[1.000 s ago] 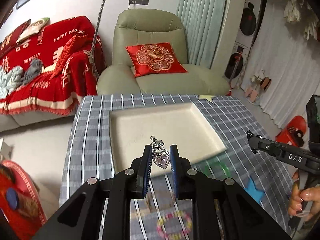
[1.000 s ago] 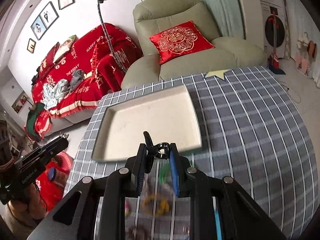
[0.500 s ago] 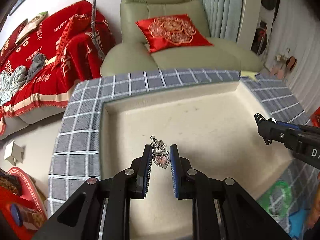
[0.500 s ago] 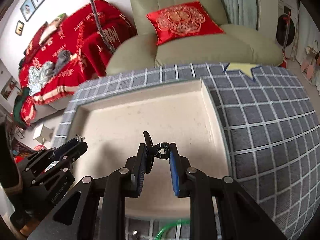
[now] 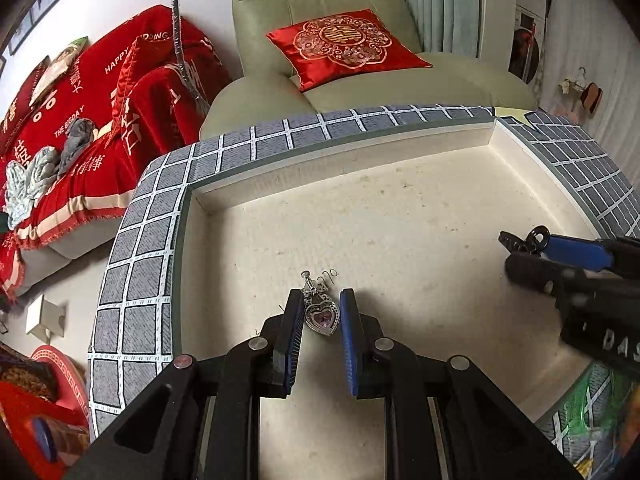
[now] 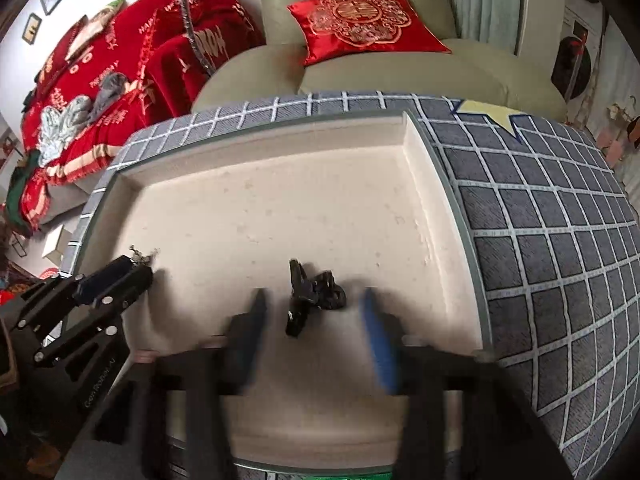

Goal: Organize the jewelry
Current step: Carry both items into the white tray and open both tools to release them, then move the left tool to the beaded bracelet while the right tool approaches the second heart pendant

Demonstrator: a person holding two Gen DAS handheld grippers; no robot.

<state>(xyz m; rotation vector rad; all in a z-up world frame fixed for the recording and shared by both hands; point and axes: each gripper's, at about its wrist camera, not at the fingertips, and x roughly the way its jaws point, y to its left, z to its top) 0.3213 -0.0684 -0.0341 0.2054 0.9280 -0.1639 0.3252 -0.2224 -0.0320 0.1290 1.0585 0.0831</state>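
Note:
A cream tray (image 5: 400, 152) sits on the grey checked tablecloth. In the left wrist view my left gripper (image 5: 320, 312) is low over the tray floor, jaws slightly parted, with a silver heart pendant (image 5: 321, 316) between them, touching the left pad. My right gripper (image 6: 314, 312) is open wide and blurred; a black hair clip (image 6: 312, 296) lies on the tray (image 6: 416, 184) between its fingers. The right gripper also shows at the right of the left wrist view (image 5: 520, 248). The left gripper shows at the left of the right wrist view (image 6: 132, 268).
A green bangle (image 5: 588, 412) lies on the cloth beyond the tray's near right corner. A yellow star (image 6: 488, 114) lies at the table's far right. A green armchair (image 5: 320, 40) and a red-covered sofa (image 5: 80, 112) stand behind the table.
Both grippers have come down into the tray. The right gripper has opened and let go of the black clip, which now lies on the tray. The left jaws have parted a little.

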